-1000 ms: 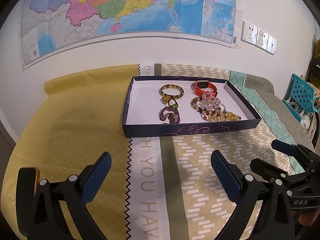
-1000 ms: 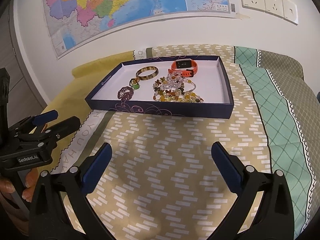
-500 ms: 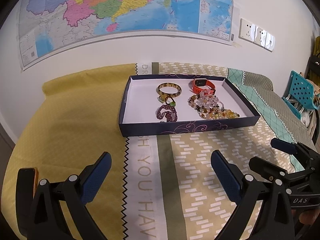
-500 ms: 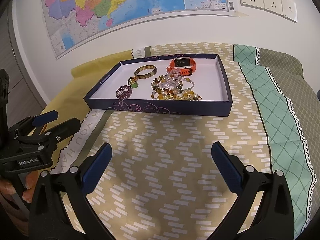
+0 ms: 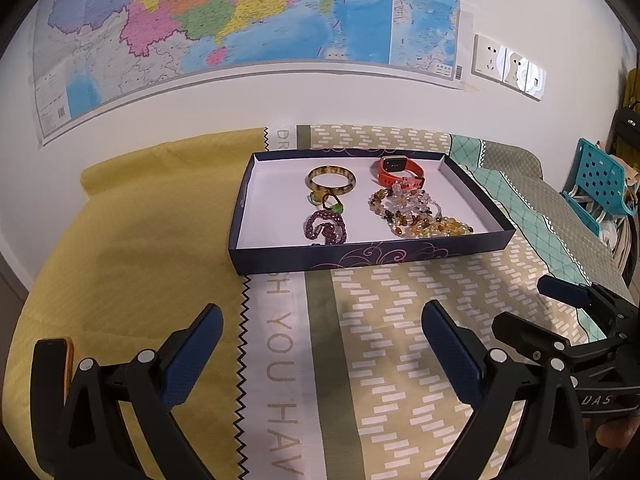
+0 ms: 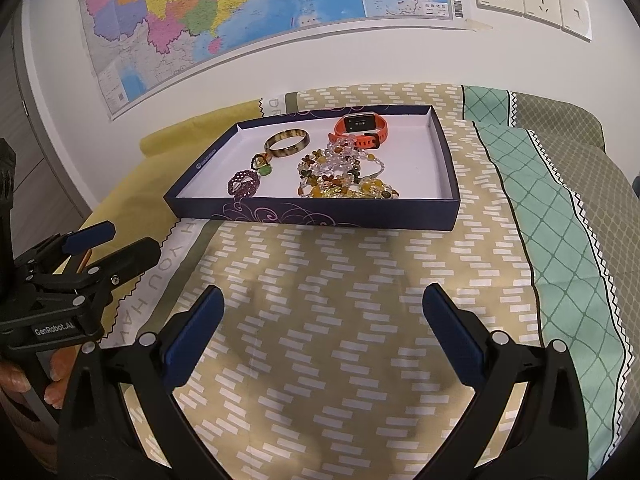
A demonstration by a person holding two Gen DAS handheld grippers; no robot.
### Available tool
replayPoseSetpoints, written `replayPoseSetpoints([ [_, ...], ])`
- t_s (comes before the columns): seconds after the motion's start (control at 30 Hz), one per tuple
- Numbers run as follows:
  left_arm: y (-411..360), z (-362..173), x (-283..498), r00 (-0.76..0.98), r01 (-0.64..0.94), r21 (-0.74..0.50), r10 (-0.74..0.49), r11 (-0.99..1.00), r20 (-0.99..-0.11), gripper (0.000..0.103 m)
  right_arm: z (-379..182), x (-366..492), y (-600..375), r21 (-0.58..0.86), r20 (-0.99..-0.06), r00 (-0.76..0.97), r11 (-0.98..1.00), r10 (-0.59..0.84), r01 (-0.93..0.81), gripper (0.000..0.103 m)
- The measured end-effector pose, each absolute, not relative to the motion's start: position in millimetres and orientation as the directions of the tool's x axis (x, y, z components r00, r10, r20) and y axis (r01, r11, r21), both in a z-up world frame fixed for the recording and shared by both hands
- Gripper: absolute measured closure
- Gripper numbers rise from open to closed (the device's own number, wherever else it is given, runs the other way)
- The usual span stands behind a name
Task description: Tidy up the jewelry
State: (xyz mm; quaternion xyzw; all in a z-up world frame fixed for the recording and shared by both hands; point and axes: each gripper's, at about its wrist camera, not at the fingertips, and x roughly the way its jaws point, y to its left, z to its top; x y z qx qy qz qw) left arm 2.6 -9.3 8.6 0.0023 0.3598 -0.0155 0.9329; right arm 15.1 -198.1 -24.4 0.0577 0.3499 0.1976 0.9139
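Jewelry lies in a shallow dark cardboard tray on the patterned bedspread: a glossy bangle, a rubbery orange watch, tangled glassy beads. Both the left tool and the right tool gape wide, empty.

We see the tray sit higher and farther off in both views than before. Our hand-held grippers have drawn back slightly.

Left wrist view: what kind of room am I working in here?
Probably a bedroom at home: the jewelry tray sits on a patterned bedspread, a wall map hangs behind, and wall sockets sit beside it.
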Motion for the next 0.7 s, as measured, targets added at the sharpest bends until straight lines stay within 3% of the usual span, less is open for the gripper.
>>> replayPoseSetpoints([
  [0.7,-11.7,8.7,3.3,0.745,0.035,-0.002,-0.028,0.999,-0.667,0.007,-22.9,15.8,-201.2,0.242,-0.615,0.681,0.917,0.397,-0.316,0.005],
])
